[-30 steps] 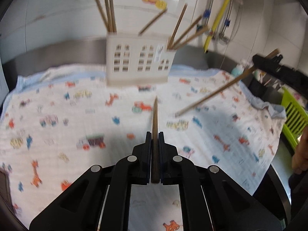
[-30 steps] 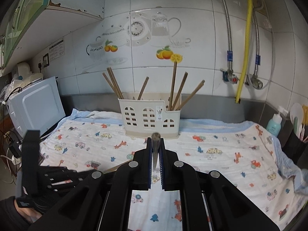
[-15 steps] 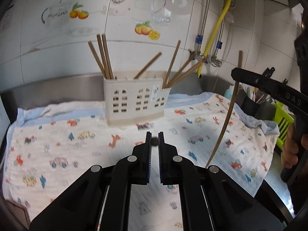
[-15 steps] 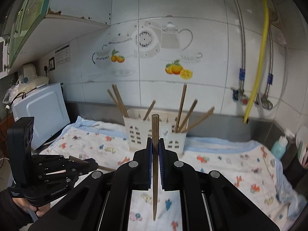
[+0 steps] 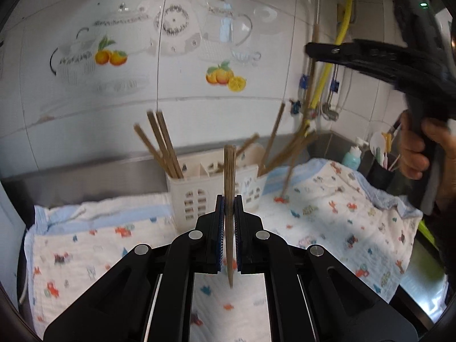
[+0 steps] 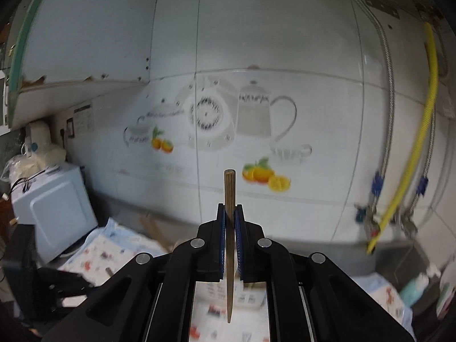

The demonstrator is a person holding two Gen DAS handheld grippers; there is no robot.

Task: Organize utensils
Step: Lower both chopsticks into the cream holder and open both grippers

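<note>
A white slotted utensil holder (image 5: 205, 188) stands on a printed cloth (image 5: 336, 216) by the tiled wall, with several wooden chopsticks (image 5: 162, 145) leaning in it. My left gripper (image 5: 228, 208) is shut on a wooden chopstick (image 5: 229, 176), held upright just in front of the holder. My right gripper (image 6: 230, 216) is shut on another wooden chopstick (image 6: 229, 199), also upright. In the left wrist view the right gripper (image 5: 310, 50) is high at the right, its chopstick (image 5: 296, 154) hanging down beside the holder's right end. The holder is mostly hidden in the right wrist view.
A yellow hose (image 5: 342, 37) and metal pipes (image 6: 387, 114) run down the wall at the right. A blue bottle (image 5: 352, 155) and a dark cup of utensils (image 5: 382, 168) stand at the far right. A white microwave (image 6: 54, 211) sits at the left.
Both grippers have risen and tilted up toward the wall. The right gripper has moved its chopstick over toward the holder's right end. The left chopstick now stands upright nearer the holder.
</note>
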